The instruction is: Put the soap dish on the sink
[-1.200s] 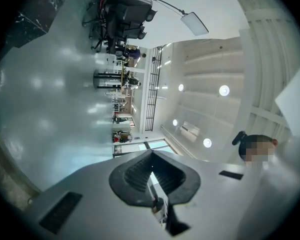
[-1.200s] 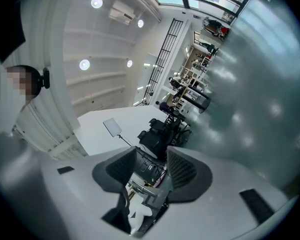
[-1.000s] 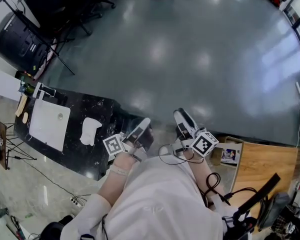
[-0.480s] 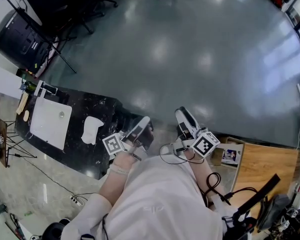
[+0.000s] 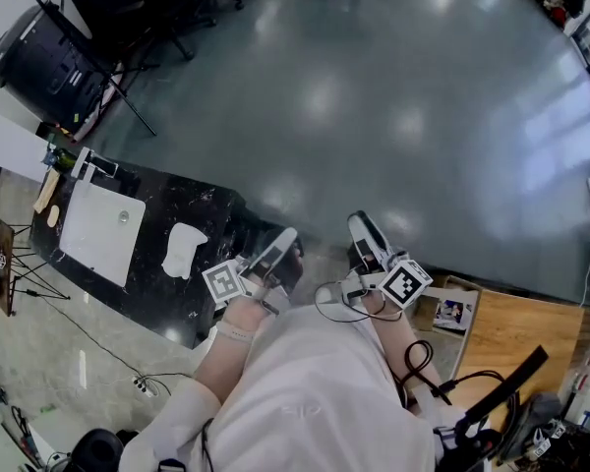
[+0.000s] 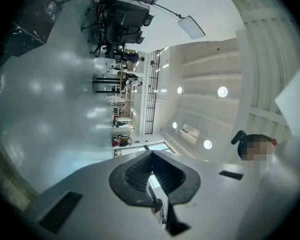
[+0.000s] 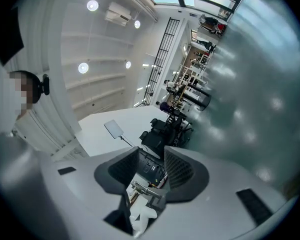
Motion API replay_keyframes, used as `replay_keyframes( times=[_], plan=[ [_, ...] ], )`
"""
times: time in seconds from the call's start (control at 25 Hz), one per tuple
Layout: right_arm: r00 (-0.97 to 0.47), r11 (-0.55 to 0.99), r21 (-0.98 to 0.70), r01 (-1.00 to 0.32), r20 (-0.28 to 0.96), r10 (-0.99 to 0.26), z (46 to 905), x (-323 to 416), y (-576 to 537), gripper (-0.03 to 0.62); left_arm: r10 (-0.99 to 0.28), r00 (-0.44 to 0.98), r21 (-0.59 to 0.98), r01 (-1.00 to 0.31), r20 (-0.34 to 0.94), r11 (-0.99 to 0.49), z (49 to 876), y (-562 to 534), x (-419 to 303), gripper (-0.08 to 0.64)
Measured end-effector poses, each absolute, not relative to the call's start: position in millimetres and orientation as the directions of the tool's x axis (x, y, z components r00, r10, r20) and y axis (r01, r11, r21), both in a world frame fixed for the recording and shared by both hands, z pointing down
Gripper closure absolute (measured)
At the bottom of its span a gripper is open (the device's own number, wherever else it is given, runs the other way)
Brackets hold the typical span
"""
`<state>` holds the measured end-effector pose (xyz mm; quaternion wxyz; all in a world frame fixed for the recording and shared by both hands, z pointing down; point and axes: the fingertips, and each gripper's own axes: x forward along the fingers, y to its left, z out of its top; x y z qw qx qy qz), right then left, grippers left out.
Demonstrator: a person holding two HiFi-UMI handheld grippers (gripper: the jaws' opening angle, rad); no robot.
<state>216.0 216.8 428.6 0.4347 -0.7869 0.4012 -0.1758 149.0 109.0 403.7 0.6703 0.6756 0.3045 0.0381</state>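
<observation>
Right now the left gripper point(image 5: 283, 240) has its jaws shut to a thin slit, with nothing in them; the right gripper point(image 5: 360, 222) has its jaws apart and holds nothing; both sit close in front of the person's white top point(image 5: 305, 382). Off to the left of the left gripper, well apart from it, the white soap dish point(image 5: 185, 249) lies on the black stone counter point(image 5: 147, 283); the white sink point(image 5: 84, 249) is further left, near the dish; beyond both tools spreads a big shiny grey floor point(image 5: 374, 96).

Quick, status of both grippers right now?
Left gripper: shut, holding nothing.
Right gripper: open, empty.
</observation>
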Motion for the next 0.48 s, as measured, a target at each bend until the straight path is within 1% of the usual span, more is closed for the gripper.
replay_keyframes(
  times=[0.28,0.48],
  plan=[
    [0.611,-0.282,-0.845,-0.455,-0.066,-0.789,434.0,218.6,215.7,0.420,0.470,0.809,0.928,0.368,-0.352,0.061,401.4,109.6,148.3,0.554],
    [0.611,-0.240,-0.873,-0.424,-0.080,-0.788,437.0,225.2,211.3,0.420,0.462,0.808,0.924,0.373,-0.365,0.077,400.8,106.9,151.6,0.554]
  ],
)
